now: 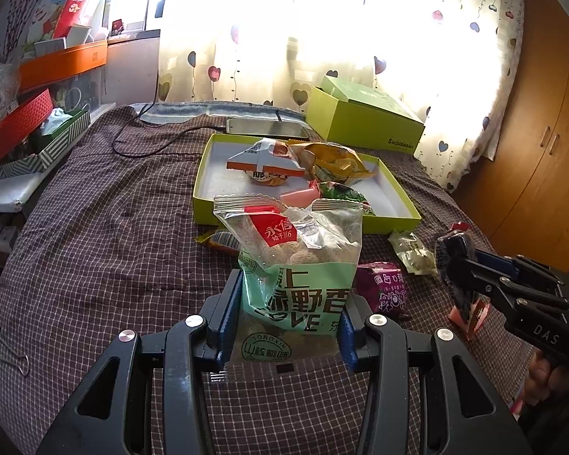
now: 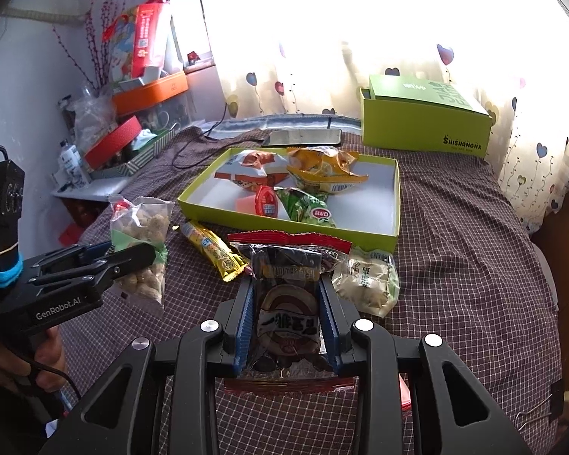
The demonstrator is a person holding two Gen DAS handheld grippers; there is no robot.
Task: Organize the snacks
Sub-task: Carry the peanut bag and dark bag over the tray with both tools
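Both claws closed on glossy plastic packets above a bed covered in brown checked cloth (image 1: 106, 227). Left claw (image 1: 288, 318) pinching a crinkled clear-and-green bag of pale round snacks (image 1: 299, 261), held upright between the blue ribbed pads – top seal serrated. Right claw (image 2: 288, 326) pinching a dark packet with red serrated edge (image 2: 288, 288), also upright between the pads. Beyond them, a shallow lime-green cardboard tray (image 2: 394, 204) with white inside, holding several crumpled packets. Lying on the cloth near the tray: a long yellow bar wrapper (image 2: 212, 250), a pale lumpy pouch (image 2: 368, 284) and a small purple packet (image 1: 387, 288).
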